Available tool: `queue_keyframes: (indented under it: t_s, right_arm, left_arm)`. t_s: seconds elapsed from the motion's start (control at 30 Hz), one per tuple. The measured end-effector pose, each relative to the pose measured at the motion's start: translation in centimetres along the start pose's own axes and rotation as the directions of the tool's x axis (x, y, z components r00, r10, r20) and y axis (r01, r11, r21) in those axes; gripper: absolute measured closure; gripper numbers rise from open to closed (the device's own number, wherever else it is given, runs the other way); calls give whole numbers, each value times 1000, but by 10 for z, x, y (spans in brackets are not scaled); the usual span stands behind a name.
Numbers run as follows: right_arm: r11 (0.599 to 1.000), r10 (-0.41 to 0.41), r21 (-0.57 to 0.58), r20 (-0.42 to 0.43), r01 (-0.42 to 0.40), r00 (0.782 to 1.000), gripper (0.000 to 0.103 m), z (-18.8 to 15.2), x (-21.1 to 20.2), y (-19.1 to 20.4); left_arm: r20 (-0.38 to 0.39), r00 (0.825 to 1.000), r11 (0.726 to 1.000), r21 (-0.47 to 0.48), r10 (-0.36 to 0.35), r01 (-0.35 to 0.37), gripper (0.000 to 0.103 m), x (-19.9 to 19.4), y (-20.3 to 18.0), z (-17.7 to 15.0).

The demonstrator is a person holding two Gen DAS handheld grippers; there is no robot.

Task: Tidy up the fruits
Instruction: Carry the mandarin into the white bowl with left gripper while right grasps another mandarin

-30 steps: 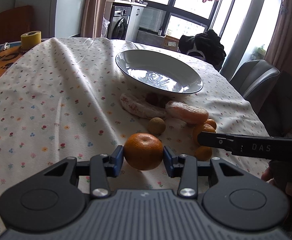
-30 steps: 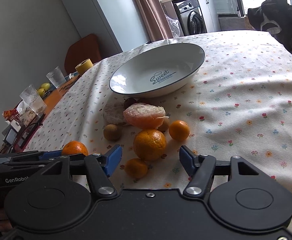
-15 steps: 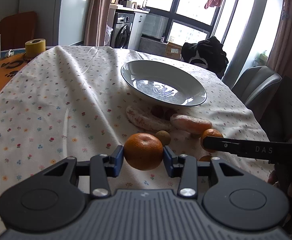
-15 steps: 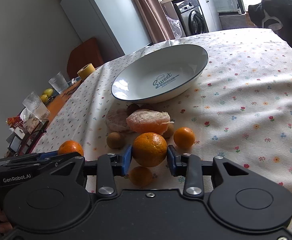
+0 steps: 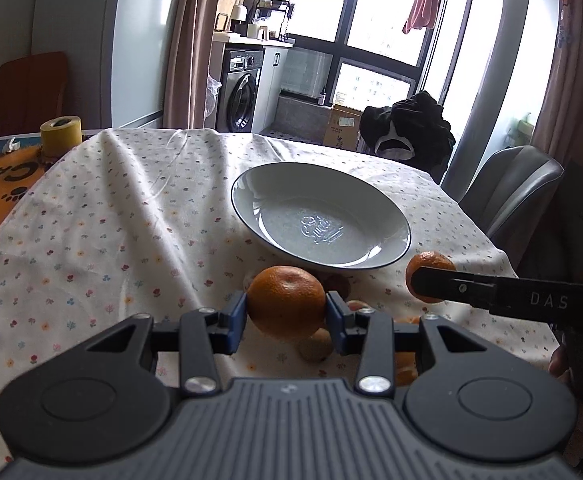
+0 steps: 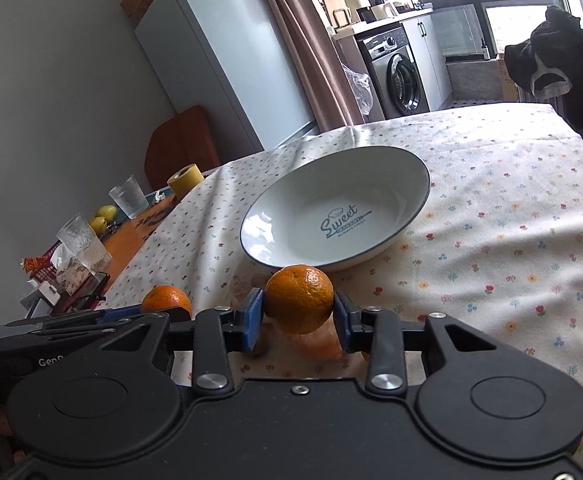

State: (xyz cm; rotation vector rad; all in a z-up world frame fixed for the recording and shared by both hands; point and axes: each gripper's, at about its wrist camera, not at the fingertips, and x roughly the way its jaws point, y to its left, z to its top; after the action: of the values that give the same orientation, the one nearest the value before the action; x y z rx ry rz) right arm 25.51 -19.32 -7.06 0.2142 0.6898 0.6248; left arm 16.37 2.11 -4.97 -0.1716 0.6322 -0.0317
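Behind the desk point(image 5: 91, 216) the room has a tall fridge point(image 6: 219, 52), brown curtains point(image 5: 185, 40), a washer point(image 5: 241, 90), wide windows point(image 5: 375, 12) and a grey chair point(image 5: 519, 188). A white cloth point(image 6: 511, 200) with small flowers covers most of the desk; at its bare orange end stand a yellow tape roll point(image 5: 60, 134) and glasses point(image 6: 128, 197). On the cloth lies a white bowl point(image 5: 275, 184) with a dark rim and the word "Sweet" inside; it holds no fruit. Left tool point(image 5: 286, 315) is closed on an orange point(image 5: 286, 300), raised above the cloth just before the bowl. Right tool point(image 6: 298, 316) has just closed its jaws on a second orange point(image 6: 299, 298), also lifted. Small fruits point(image 5: 315, 348) lie under them.
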Motion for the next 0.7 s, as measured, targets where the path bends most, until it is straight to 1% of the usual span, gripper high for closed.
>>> queue_keyframes:
  t_s: [0.17, 0.33, 0.7]
  right_arm:
    - [1000, -1, -10, 19, 1, 1000, 68, 11, 5, -1]
    - [1000, -13, -23, 23, 14, 1000, 67, 21, 15, -3]
    - [998, -53, -34, 13, 53, 999, 67, 32, 43, -12]
  left_arm:
    - [20, 1000, 1000, 3, 0, 0, 62, 7, -4, 14]
    - [24, 1000, 1000, -3, -3, 3, 62, 17, -5, 25]
    - [-1, 1000, 1000, -7, -2, 2, 62, 57, -7, 42]
